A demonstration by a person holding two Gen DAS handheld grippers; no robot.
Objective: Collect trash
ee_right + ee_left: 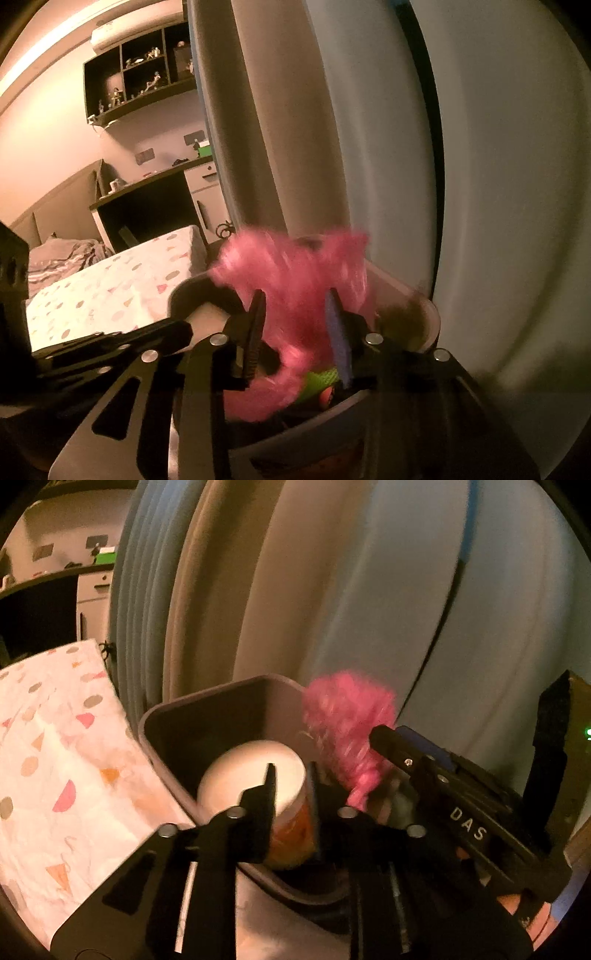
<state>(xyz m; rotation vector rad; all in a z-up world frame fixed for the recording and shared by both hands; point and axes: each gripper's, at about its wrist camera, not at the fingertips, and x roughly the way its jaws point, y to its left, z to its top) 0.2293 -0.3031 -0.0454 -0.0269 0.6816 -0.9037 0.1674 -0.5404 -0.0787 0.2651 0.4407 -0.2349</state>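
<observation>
Two grippers over dark rounded-rectangle bin [173, 723]: left gripper [291, 779] pinches orange cup with white domed lid [255, 771] above bin mouth; right gripper [295, 325] jaws clamp crinkly pink plastic wad [291, 273]; patterned bedsheet [55, 746] beside

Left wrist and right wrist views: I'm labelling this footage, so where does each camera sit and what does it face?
Left wrist: behind the left gripper, facing the bin; its fingers clamp a white-capped bottle, and the right gripper crosses in.
Right wrist: behind the right gripper, holding pink fluff over the bin.
Shared: bin, fluff, patterned bed.
</observation>
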